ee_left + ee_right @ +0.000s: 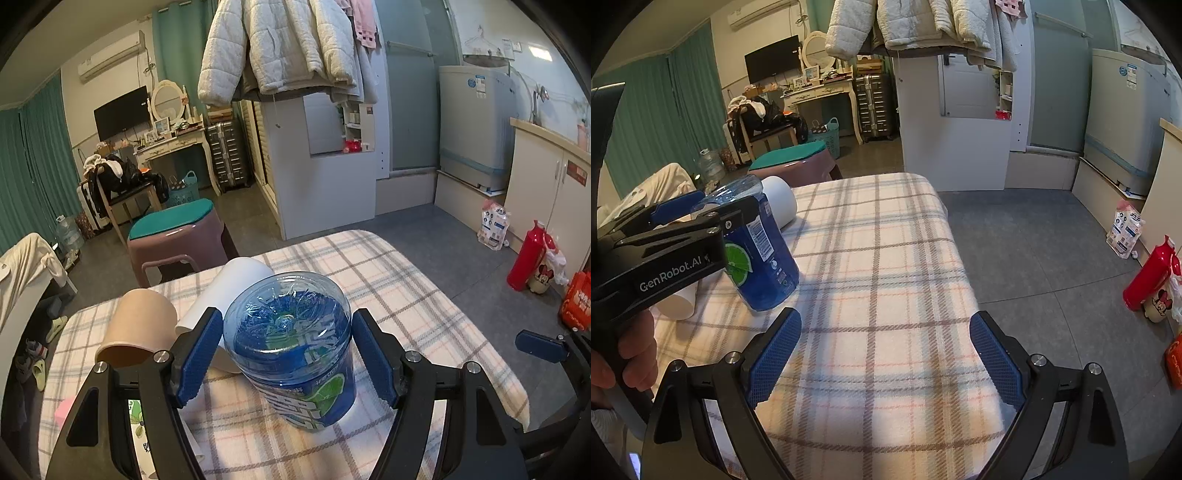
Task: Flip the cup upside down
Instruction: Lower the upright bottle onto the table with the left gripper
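While right tongs (884, 350) gape, left tongs (286, 354) straddle blue cup (291, 350)

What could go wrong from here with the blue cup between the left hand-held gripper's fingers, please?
1. The blue cup stands bottom-up between the open pads of the left hand-held gripper; pulling back askew could clip and tip it.
2. The white cup and the tan cup lie on their sides close beside it, so a nudge might set them rolling.
3. The plaid cloth looks soft, so the footing may be unsteady.
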The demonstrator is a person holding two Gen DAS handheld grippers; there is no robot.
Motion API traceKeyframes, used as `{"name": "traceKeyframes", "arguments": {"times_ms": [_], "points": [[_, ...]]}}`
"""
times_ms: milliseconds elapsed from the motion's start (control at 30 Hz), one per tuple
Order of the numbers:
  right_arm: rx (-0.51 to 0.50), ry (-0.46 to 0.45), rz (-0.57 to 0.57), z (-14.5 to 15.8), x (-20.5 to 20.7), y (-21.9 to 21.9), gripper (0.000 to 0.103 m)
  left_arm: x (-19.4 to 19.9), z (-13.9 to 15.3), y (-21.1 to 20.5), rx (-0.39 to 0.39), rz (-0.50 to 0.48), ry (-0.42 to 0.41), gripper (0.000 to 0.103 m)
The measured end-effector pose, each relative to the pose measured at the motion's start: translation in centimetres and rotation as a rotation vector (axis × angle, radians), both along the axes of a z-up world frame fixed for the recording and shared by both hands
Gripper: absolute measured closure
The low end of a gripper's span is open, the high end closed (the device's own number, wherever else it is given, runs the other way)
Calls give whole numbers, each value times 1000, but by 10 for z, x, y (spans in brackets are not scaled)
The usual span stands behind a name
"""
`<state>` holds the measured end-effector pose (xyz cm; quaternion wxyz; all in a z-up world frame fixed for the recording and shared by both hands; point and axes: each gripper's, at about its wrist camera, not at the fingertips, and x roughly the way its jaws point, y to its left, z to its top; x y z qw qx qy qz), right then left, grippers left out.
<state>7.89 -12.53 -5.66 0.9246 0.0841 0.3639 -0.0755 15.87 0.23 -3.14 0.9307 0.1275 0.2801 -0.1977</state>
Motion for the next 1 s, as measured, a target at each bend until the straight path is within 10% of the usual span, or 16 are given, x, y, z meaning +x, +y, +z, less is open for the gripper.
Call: {"name": "traceKeyframes", "arguments": {"times_ms": [1000], "points": [[-28, -72, -6, 39, -35, 3, 10, -24, 45, 32, -152, 2, 15, 15]]}}
